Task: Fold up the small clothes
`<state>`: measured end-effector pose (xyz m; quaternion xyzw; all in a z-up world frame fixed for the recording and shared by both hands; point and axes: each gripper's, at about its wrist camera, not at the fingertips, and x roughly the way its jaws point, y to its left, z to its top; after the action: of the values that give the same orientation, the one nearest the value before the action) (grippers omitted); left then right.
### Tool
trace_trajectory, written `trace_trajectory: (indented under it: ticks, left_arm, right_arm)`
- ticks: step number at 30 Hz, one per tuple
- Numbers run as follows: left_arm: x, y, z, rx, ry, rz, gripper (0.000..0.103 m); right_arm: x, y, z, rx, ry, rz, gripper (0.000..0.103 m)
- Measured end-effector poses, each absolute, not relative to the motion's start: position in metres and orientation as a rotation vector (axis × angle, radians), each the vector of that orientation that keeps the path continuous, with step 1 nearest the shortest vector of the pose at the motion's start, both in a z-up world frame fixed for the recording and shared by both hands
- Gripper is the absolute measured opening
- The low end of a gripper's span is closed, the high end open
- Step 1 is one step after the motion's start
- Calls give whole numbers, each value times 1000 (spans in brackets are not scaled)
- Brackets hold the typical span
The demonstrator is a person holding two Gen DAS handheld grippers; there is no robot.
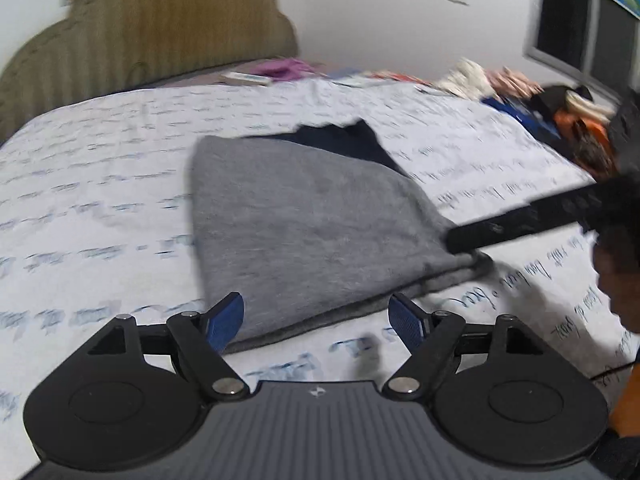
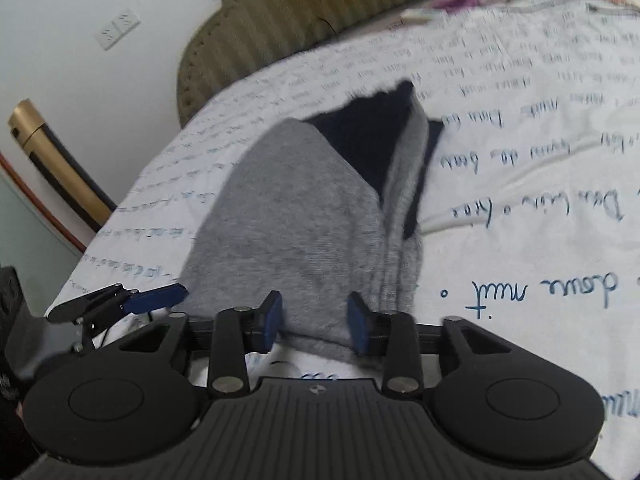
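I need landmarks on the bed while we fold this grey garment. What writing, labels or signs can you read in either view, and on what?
"douce nuit" is my best reading, upside down, handwriting-style blue print on the white bedsheet.
Other script lines across the bedsheet: too blurred or small to read.
Small emblem on the right gripper body: a mark, no letters.
Grey garment: no label visible.
Wall socket plate: no text legible.
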<state>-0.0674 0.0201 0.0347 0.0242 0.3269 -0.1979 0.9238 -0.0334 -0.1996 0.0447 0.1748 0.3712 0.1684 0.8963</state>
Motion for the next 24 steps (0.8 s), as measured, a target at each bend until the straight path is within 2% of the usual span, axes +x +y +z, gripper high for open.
trace_trajectory:
  ticks: [4,7,8,10,13,17,20,21,22,24]
  left_arm:
    - [-66,52,39,-28,688,-272,80]
    - [-62,75,47,-131,686,-192,80]
    - [-64,82,52,-163,668,-167,80]
    - [-67,94,64,-211,636,-128,80]
    - [-77,107,80,-259,582,-84,80]
    - [-86,89,74,-235,565,-78,81]
    - [-87,56,52,-191,591,-94,81]
    - [-86,46,44,-173,605,-92,81]
    - [-85,38,38,-160,625,-89,81]
    - [-84,25,28,-132,646,-96,81]
  right_arm:
    - [-34,-181,44,299,755,355,52]
    - [-27,-173,28,258,788,339,59]
    - [-27,-176,24,271,791,327,56]
    - [-34,-183,32,321,778,316,57]
    - [-59,-192,50,339,714,301,64]
    - [-72,-192,49,276,734,190,76]
    - [-70,-176,32,158,779,61,79]
    - [-70,-170,26,129,780,38,81]
    - [-70,-165,21,98,778,22,88]
    - [-71,-158,15,59,761,-9,91]
